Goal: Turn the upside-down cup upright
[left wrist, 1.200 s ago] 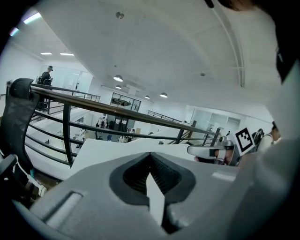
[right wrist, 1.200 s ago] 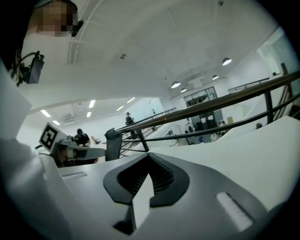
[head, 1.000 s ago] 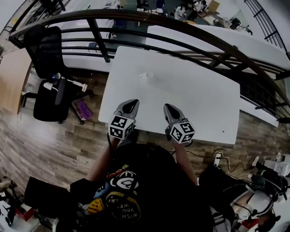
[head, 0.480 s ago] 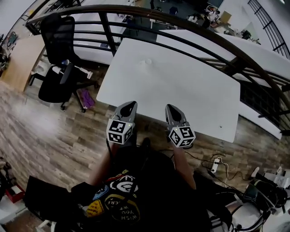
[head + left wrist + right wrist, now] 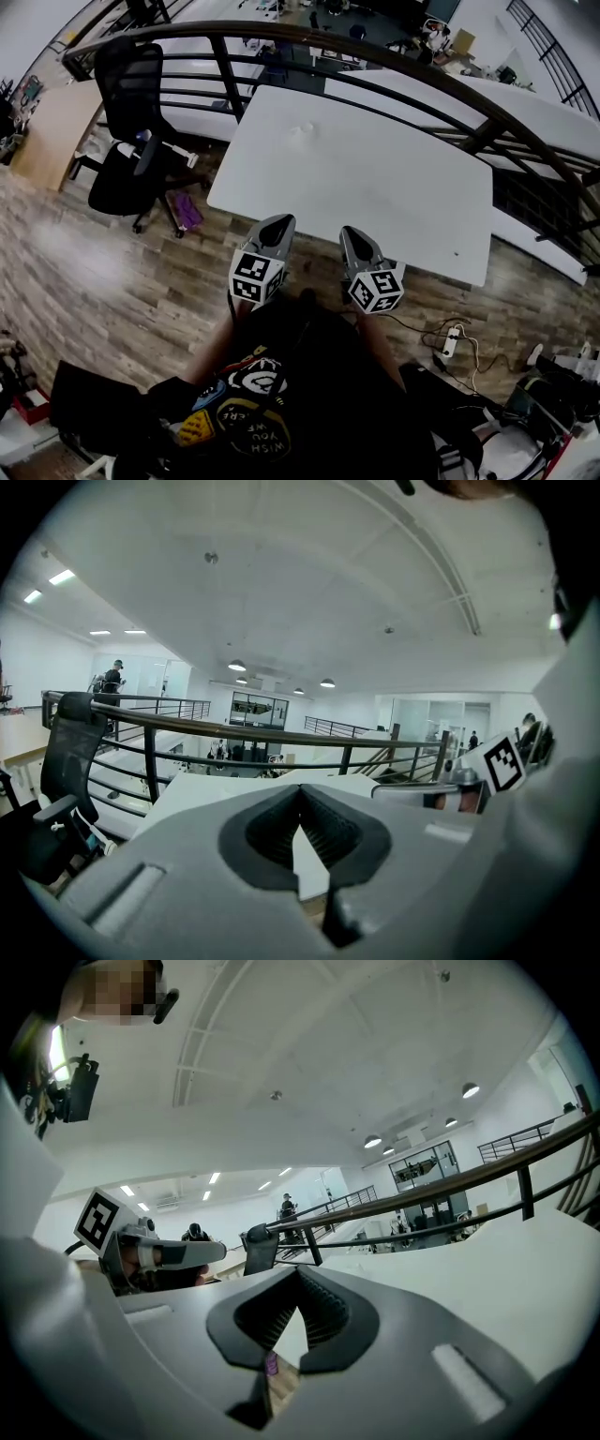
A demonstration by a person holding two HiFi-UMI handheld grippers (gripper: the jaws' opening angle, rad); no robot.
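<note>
A small pale cup (image 5: 302, 130) stands far back on the white table (image 5: 394, 187); it is too faint to tell which way up it is. Both grippers hang side by side just short of the table's near edge, over the wooden floor, well away from the cup. My left gripper (image 5: 279, 222) is shut with nothing in it, its ribbed pads (image 5: 314, 827) pressed together. My right gripper (image 5: 349, 232) is shut and empty too, its pads (image 5: 314, 1309) meeting at the tip. Neither gripper view shows the cup.
A black office chair (image 5: 131, 141) stands left of the table, with a purple thing (image 5: 187, 211) on the floor beside it. A curved dark railing (image 5: 375, 47) runs behind the table. A power strip (image 5: 450, 342) and cables lie at the right.
Both grippers have drawn back from over the table's near edge to the floor side of it. The head view has pulled back too. Both stay shut.
</note>
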